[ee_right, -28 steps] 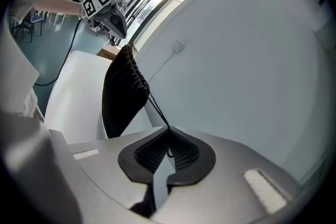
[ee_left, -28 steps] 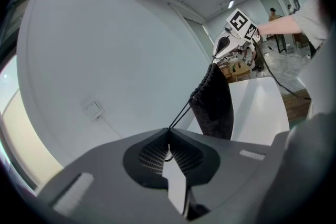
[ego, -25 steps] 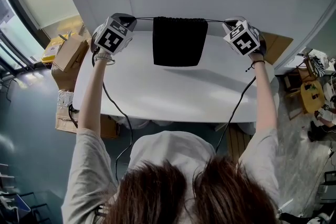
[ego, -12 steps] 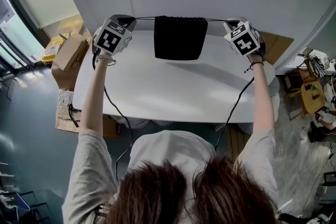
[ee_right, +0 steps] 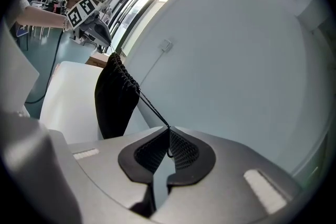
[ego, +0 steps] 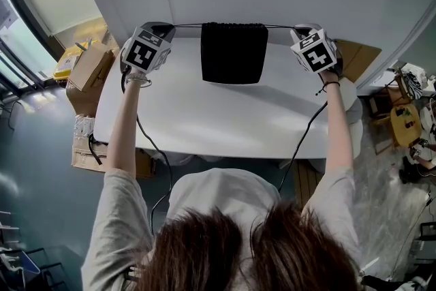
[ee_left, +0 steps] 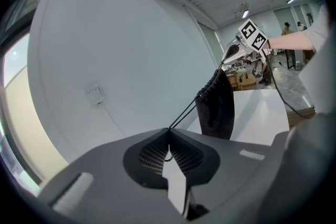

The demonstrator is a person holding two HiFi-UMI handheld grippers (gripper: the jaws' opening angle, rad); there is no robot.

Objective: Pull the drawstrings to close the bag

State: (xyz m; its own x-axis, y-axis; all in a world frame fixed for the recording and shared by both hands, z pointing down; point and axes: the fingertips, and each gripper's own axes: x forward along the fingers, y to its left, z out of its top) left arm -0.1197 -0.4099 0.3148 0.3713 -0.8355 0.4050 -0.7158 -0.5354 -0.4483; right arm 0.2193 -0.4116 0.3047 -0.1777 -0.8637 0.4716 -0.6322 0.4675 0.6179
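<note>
Right now I am holding the black bag (ego: 234,52) up over the far edge of the white surface (ego: 204,119). The left tongs (ego: 163,26) are pinching the left cord (ego: 185,24) and the right tongs (ego: 298,29) the right cord (ego: 278,26). The mouth is looking barely cinched, so next I am needing a wider, even outward pull. Cardboard boxes (ego: 88,68) are sitting on the floor at left.

The head view looks steeply down from above the person's hair onto the desk (ego: 225,126) and the wall beyond. The left gripper view sits close behind its own fingers (ee_left: 152,153) and faces along the drawstring (ee_left: 184,113) to the right gripper (ee_left: 227,62). The right gripper view faces back at the left gripper (ee_right: 107,43). All three views share the black bag (ego: 234,52) and the desk.
</note>
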